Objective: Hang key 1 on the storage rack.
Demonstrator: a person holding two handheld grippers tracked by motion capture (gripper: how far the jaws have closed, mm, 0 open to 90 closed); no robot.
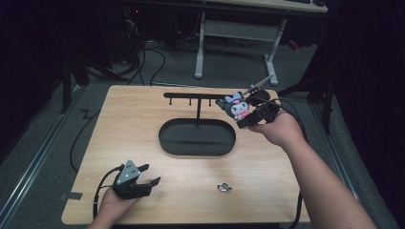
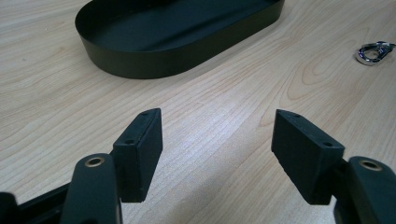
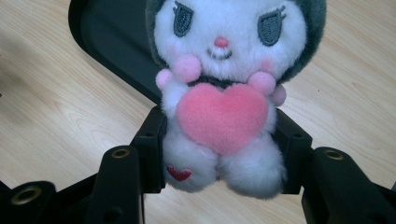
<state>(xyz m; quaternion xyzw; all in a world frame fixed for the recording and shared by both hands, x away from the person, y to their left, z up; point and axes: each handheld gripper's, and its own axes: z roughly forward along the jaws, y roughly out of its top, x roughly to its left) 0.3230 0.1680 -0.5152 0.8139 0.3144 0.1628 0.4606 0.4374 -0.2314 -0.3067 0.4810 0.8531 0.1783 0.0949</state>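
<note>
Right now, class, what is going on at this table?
A person works with a gripper in each hand. The right gripper is shut on a small plush toy holding a pink heart, lifted beside the right end of the black hook stand. The left gripper rests open on the wooden table, holding nothing. A metal clip lies in front of the stand's oval tray.

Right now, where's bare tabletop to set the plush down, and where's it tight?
Free: the near middle strip between the black oval tray, the left gripper and the metal clip; also the far-left tabletop beside the tray. Crowded: the far right, where the right gripper holds the plush toy by the hook rack.
</note>
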